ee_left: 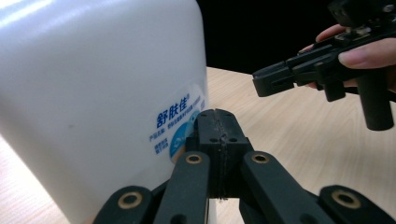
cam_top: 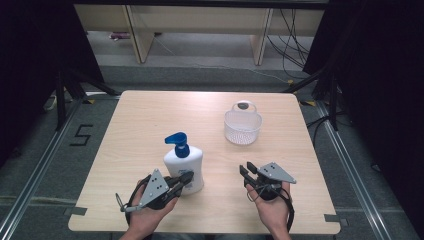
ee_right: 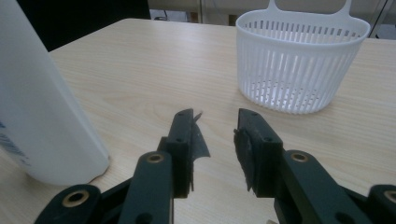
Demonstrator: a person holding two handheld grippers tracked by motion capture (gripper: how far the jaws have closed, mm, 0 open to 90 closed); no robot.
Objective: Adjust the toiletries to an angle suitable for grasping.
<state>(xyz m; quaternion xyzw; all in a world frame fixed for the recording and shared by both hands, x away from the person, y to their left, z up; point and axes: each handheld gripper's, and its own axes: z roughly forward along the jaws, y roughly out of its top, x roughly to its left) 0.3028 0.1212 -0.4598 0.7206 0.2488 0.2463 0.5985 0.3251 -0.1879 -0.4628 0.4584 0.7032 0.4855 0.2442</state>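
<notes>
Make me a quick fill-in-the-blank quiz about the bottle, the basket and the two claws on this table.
The white plastic pump bottle has a ____ pump head.
The left claw is ____, beside the bottle.
The right claw is ____, holding nothing.
The white slotted plastic basket stands on the light wooden ____.

Missing words: blue; shut; open; table
</notes>
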